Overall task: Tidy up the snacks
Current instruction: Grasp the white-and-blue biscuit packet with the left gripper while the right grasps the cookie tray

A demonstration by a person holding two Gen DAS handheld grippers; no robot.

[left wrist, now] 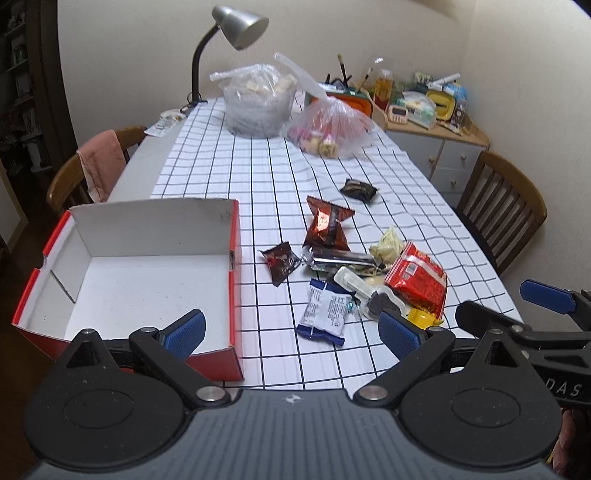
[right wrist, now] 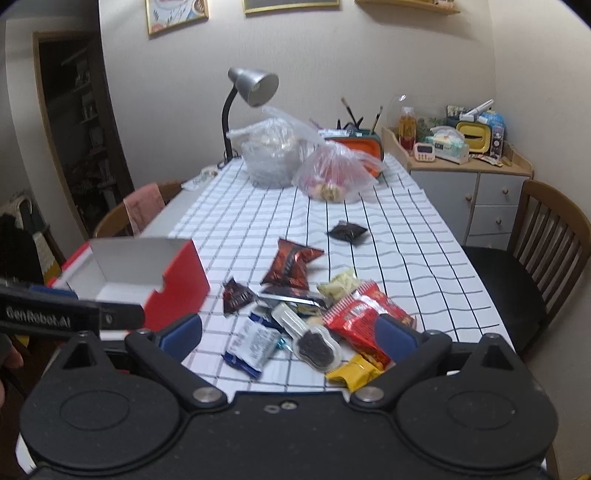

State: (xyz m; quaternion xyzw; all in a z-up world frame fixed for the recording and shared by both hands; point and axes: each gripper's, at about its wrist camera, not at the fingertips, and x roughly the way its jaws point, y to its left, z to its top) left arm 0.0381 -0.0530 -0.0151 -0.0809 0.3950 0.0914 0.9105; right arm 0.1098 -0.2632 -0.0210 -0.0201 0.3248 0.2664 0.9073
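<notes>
A red cardboard box with a white inside (left wrist: 147, 280) stands open at the table's near left; it also shows in the right wrist view (right wrist: 147, 277). A heap of snack packets lies to its right: a blue-white packet (left wrist: 325, 312) (right wrist: 251, 345), a red bag (left wrist: 417, 278) (right wrist: 360, 319), a brown-red packet (left wrist: 327, 225) (right wrist: 290, 267), a small dark packet (left wrist: 280, 262) (right wrist: 236, 295), a yellow packet (right wrist: 352, 373). A black packet (left wrist: 358, 190) (right wrist: 347, 232) lies apart, farther back. My left gripper (left wrist: 291, 334) and my right gripper (right wrist: 290, 336) are both open and empty, above the near table edge.
Two clear plastic bags of food (left wrist: 258, 99) (left wrist: 328, 129) and a grey desk lamp (left wrist: 236, 26) stand at the table's far end. Wooden chairs stand at the left (left wrist: 92, 166) and the right (right wrist: 546, 243). A cluttered cabinet (right wrist: 465, 173) is at the back right.
</notes>
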